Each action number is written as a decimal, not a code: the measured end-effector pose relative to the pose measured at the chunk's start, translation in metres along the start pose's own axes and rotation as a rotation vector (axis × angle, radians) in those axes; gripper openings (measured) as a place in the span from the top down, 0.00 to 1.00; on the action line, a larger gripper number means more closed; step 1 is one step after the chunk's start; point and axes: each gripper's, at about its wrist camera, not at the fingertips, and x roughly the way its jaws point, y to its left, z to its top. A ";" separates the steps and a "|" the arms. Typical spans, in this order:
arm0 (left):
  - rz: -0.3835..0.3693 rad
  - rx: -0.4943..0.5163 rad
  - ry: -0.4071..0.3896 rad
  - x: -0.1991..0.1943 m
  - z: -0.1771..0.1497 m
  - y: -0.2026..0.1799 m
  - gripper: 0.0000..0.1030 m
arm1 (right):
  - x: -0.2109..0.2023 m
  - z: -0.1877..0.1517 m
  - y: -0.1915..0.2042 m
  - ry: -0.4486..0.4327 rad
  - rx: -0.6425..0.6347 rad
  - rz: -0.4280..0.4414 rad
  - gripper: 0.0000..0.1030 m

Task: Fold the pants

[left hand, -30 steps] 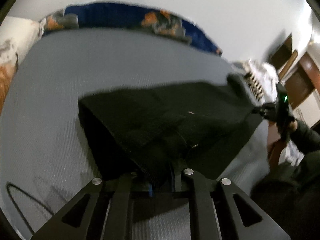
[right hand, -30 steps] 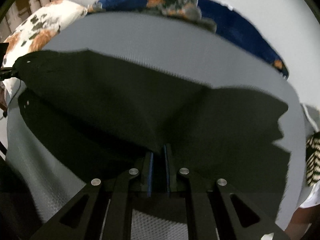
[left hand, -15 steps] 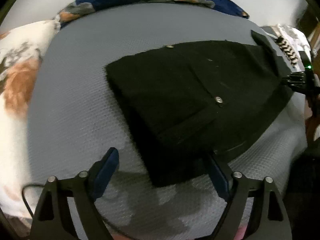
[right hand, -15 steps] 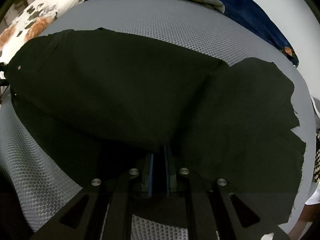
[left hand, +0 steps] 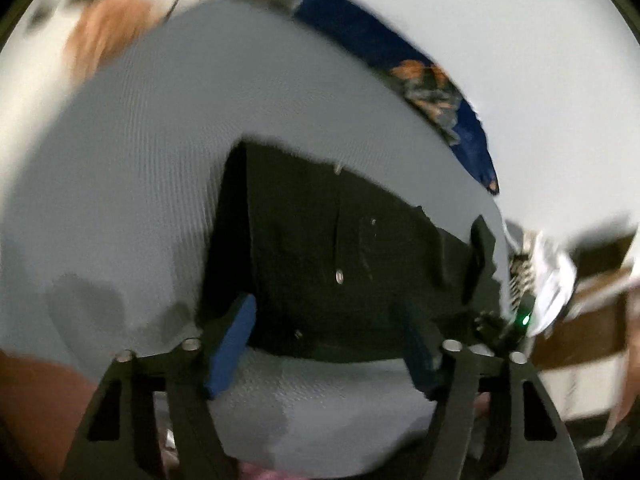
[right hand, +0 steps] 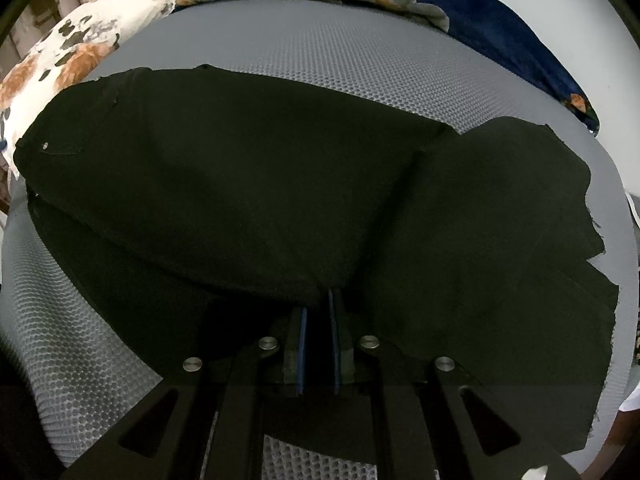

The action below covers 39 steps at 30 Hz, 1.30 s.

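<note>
Across mid-frame on the grey bed [right hand: 360, 60], pants [right hand: 240, 184] lie part-folded. Your right gripper [right hand: 318, 316] is clenched on a fold; left gripper [left hand: 324, 344] just let go, jaws narrowing, empty. Risk: yank w/ right drags fold open.

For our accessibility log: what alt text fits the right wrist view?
The right gripper is shut on an edge of the black pants, which lie spread on a grey textured bed cover. Floral pillows sit behind.
</note>
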 end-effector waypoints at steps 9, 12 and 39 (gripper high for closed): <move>0.022 -0.196 0.035 0.044 -0.014 0.029 0.42 | -0.004 -0.004 0.000 -0.015 -0.005 0.002 0.92; 0.020 -0.214 -0.012 0.049 -0.008 0.035 0.70 | -0.009 -0.004 0.002 -0.045 -0.005 -0.015 0.93; 0.281 0.218 0.053 0.069 -0.002 0.009 0.69 | -0.017 -0.045 0.031 0.073 0.019 0.041 0.91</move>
